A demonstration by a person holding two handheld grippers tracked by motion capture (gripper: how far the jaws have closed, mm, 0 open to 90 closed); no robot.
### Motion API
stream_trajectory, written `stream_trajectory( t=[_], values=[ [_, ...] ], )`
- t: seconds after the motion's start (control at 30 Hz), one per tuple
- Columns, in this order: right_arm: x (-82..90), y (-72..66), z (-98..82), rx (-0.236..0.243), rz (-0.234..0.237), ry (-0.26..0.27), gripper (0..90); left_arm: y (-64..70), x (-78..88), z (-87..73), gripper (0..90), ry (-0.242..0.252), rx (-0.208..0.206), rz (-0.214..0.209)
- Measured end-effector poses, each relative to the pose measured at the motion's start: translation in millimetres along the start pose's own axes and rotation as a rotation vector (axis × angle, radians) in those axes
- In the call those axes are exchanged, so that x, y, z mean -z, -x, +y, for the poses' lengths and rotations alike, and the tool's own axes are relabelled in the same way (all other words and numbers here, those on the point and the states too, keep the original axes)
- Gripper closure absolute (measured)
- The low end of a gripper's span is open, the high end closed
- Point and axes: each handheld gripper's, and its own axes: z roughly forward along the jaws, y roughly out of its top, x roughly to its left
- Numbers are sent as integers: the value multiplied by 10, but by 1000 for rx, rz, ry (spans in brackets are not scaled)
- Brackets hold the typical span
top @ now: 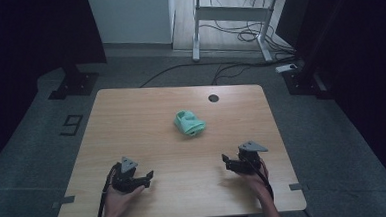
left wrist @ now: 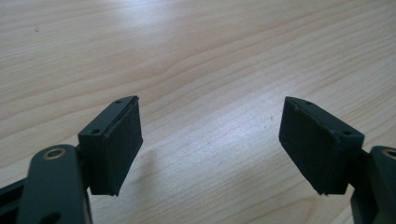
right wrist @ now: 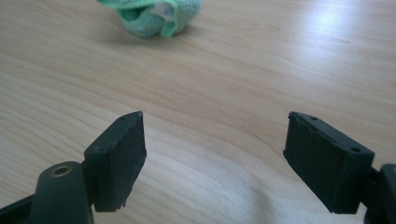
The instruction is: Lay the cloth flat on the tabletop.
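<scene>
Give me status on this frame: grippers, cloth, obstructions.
Left gripper and right gripper open, empty, near table edge. Green cloth bunched mid-table, untouched. Path to it clear.

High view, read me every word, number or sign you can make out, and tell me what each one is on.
"9": a dark numeral marked on the grey floor left of the wooden table, at.
Nothing readable on the crumpled green cloth, the left gripper or the right gripper.
</scene>
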Motion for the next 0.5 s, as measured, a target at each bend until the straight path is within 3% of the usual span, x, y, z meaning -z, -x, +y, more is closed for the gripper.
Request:
stream_trajectory(
  t=[0.13,0.17,0.23,0.33,0.5],
  values=[
    [-25,-42,80,-2,23,28,226,-27,16,-6,214,-1,9,-6],
    [-41,-58,96,4,25,25,226,-37,25,-5,211,4,26,-45],
    [-79,-93,125,17,22,16,226,-33,42,1,203,24,44,-76],
    [-148,-119,178,25,27,4,229,-2,61,16,209,31,16,-72],
    [-214,-123,273,31,40,-3,223,3,64,9,221,53,14,-51]
  ],
)
